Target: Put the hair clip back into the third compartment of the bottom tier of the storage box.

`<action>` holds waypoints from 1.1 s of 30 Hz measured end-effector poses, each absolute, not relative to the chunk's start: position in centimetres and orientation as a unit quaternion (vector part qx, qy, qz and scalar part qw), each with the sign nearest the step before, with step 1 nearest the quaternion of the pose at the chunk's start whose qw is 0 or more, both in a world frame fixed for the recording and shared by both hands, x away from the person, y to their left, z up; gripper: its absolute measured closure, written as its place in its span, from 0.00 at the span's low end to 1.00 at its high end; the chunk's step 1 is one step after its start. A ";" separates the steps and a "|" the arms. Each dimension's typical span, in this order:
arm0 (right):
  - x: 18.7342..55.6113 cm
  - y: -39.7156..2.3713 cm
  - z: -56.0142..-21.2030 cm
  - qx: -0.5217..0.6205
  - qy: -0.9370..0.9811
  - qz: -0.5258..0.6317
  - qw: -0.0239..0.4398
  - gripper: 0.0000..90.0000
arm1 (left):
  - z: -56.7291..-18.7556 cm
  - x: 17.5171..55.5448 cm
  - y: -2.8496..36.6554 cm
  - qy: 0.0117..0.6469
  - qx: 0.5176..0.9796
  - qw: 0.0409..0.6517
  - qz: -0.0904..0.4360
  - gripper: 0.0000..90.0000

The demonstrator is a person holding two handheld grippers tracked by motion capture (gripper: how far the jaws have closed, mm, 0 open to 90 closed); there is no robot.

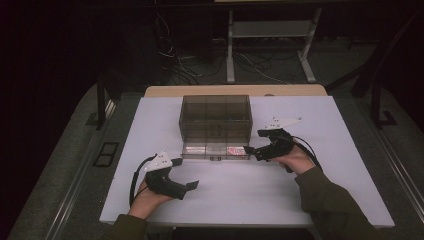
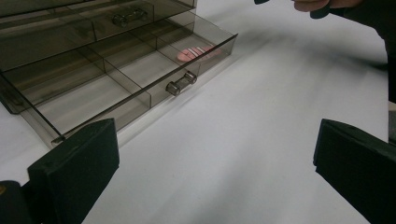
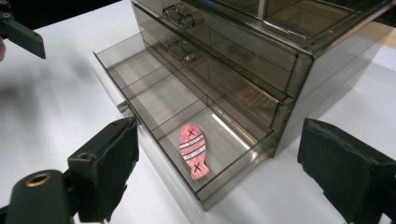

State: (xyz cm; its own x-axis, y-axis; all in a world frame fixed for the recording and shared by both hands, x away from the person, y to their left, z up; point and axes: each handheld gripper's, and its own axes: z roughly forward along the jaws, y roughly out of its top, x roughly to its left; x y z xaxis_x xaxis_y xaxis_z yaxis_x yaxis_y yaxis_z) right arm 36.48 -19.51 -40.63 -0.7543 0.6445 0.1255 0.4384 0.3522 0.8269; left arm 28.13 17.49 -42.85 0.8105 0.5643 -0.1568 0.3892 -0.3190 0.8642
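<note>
A smoky clear drawer cabinet stands on the white table. Its bottom drawer is pulled out, and in the drawer's right-hand compartment lies a pink fish-shaped piece with white stripes and two black crosses. It also shows in the high view as the pink piece. My right gripper hovers by the drawer's right front corner, its jaws wide apart with nothing between them. My left gripper rests open near the table's front left, apart from the drawer.
The drawer has a small metal handle at its front middle, and the upper drawers are closed. A wooden board lies behind the table. Desk legs and cables are on the floor beyond.
</note>
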 end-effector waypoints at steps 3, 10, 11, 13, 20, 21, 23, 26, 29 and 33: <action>36.3 -19.8 -40.8 0.334 0.814 0.462 0.114 0.13 | -42.8 28.1 17.5 0.293 0.808 0.503 0.087 0.00; 35.8 -20.1 -40.8 0.338 0.811 0.459 0.130 0.13 | -42.8 28.1 17.5 0.295 0.807 0.503 0.088 0.00; 35.6 -20.1 -40.8 0.339 0.811 0.459 0.132 0.13 | -42.8 28.1 17.5 0.295 0.808 0.503 0.087 0.00; 35.5 -20.3 -40.9 0.341 0.809 0.460 0.136 0.13 | -42.8 28.1 17.5 0.294 0.808 0.504 0.089 0.00; 34.9 -21.3 -40.9 0.346 0.806 0.459 0.142 0.13 | -42.9 28.1 17.6 0.295 0.809 0.501 0.088 0.00; 34.8 -21.4 -41.0 0.345 0.805 0.460 0.144 0.13 | -42.9 28.1 17.6 0.295 0.808 0.502 0.088 0.00; 34.6 -21.7 -41.0 0.348 0.804 0.460 0.144 0.13 | -42.9 28.1 17.6 0.295 0.808 0.502 0.088 0.00; 34.2 -22.0 -41.2 0.349 0.805 0.458 0.143 0.13 | -42.8 28.1 17.6 0.295 0.808 0.502 0.089 0.00; 33.8 -22.4 -41.2 0.350 0.804 0.460 0.144 0.13 | -42.8 28.1 17.6 0.294 0.809 0.502 0.089 0.00; 33.2 -22.9 -41.4 0.350 0.804 0.457 0.148 0.13 | -42.9 28.1 17.6 0.294 0.809 0.501 0.089 0.00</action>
